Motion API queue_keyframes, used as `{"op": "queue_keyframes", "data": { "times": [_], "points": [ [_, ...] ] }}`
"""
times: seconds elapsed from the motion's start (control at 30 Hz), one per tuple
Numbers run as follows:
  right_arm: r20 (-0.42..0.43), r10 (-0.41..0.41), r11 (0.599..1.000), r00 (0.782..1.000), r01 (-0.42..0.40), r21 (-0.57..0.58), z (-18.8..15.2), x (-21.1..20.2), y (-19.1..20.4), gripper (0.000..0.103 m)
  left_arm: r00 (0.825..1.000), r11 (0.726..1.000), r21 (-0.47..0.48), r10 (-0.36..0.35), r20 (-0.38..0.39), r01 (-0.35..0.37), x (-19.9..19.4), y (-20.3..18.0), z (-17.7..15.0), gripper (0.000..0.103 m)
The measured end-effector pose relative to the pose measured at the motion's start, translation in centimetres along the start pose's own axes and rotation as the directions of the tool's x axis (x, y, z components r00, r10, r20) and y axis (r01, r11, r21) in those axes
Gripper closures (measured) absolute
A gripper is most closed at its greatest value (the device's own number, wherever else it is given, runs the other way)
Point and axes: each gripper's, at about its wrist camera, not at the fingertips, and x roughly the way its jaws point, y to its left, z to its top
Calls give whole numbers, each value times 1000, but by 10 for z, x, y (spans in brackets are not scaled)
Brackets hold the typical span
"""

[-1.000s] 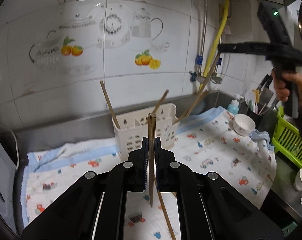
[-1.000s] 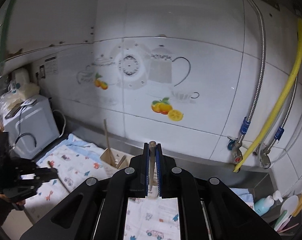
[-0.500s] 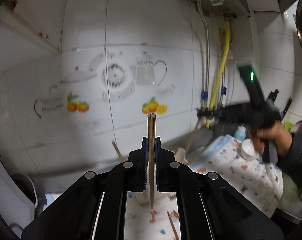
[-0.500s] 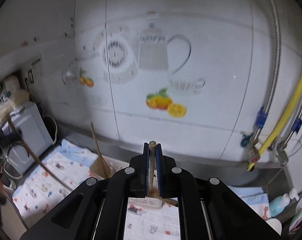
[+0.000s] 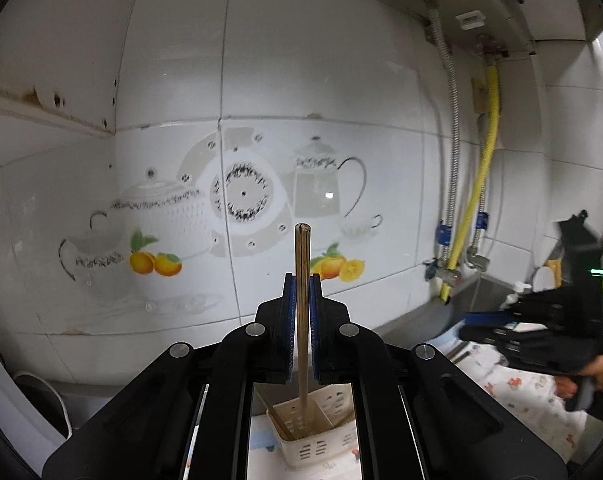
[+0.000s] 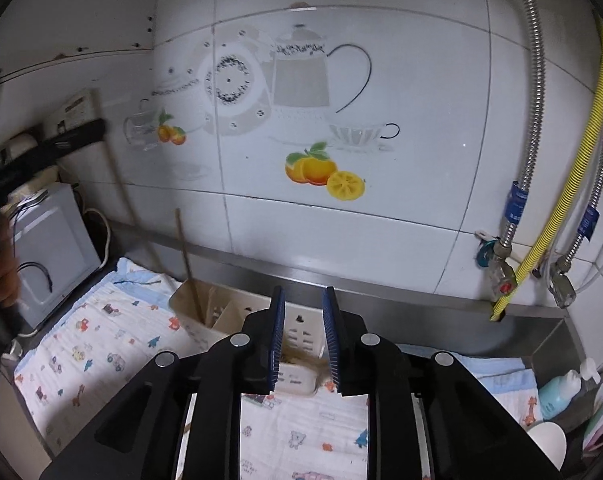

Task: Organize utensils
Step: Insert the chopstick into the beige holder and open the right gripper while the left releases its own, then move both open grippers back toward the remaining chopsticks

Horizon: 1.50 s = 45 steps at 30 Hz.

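Observation:
My left gripper point(image 5: 301, 280) is shut on a wooden chopstick point(image 5: 301, 248) that stands upright between the blue pads, its lower end over the white slotted utensil holder point(image 5: 313, 448). My right gripper point(image 6: 303, 300) hovers just above the holder point(image 6: 181, 300) with its jaws opening. Low between them is a blurred brown streak point(image 6: 301, 360), the chopstick slipping free of the pads. Another chopstick point(image 6: 187, 264) leans in the holder's left compartment. The right wrist view shows the left gripper point(image 6: 97, 130) at upper left, and the left wrist view shows the right gripper point(image 5: 473, 330) at right.
A cartoon-print cloth point(image 6: 101, 344) covers the steel counter under the holder. A grey appliance point(image 6: 49, 248) stands at the left. Pipes and a yellow hose point(image 6: 561, 208) run down the tiled wall at the right, above a blue bottle point(image 6: 557, 396) and a white bowl point(image 6: 549, 444).
The left gripper rose with its chopstick, so the holder sits low in its view. The right gripper sank toward the holder, its jaws parted and its chopstick dropped from between the pads.

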Motion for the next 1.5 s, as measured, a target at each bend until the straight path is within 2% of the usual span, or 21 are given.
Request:
{"op": "queue_keyframes", "data": {
  "times": [0.07, 0.27, 0.53, 0.77, 0.93, 1.07, 1.23, 1.33, 1.5],
  "points": [
    [11, 5, 1000, 1000, -5, -18, -11, -11, 5, 79, 1000, 1000, -14, 4, -8, -4, 9, 3, -7, 98],
    [10, 42, 998, 999, -42, -43, -43, -31, 21, 78, 997, 998, -56, -7, -72, 2, 30, 13, -32, 98],
    [-25, 105, 994, 994, -106, -29, -92, -45, 46, 78, 993, 997, -67, -35, -109, 28, 32, 15, -41, 97],
    [-110, 137, 991, 984, -137, 10, -150, -45, 62, 78, 994, 997, -65, -55, -93, 49, -7, 11, -46, 95],
    [-196, 143, 989, 970, -134, 58, -200, -38, 66, 78, 989, 997, -55, -58, -137, 51, -38, 7, -76, 95],
    [-249, 130, 991, 960, -120, 55, -232, -36, 73, 78, 976, 997, -41, -72, -204, 65, -60, -2, -115, 94],
    [-291, 127, 991, 948, -113, 65, -261, -33, 80, 79, 955, 994, -77, -97, -280, 78, -77, -10, -162, 91],
    [-303, 128, 991, 944, -110, 75, -271, -30, 82, 81, 939, 994, -82, -94, -331, 71, -86, -16, -193, 91],
    [-315, 111, 993, 942, -95, 63, -280, -23, 85, 85, 899, 991, -113, -111, -424, 69, -94, -26, -241, 91]
  ]
}}
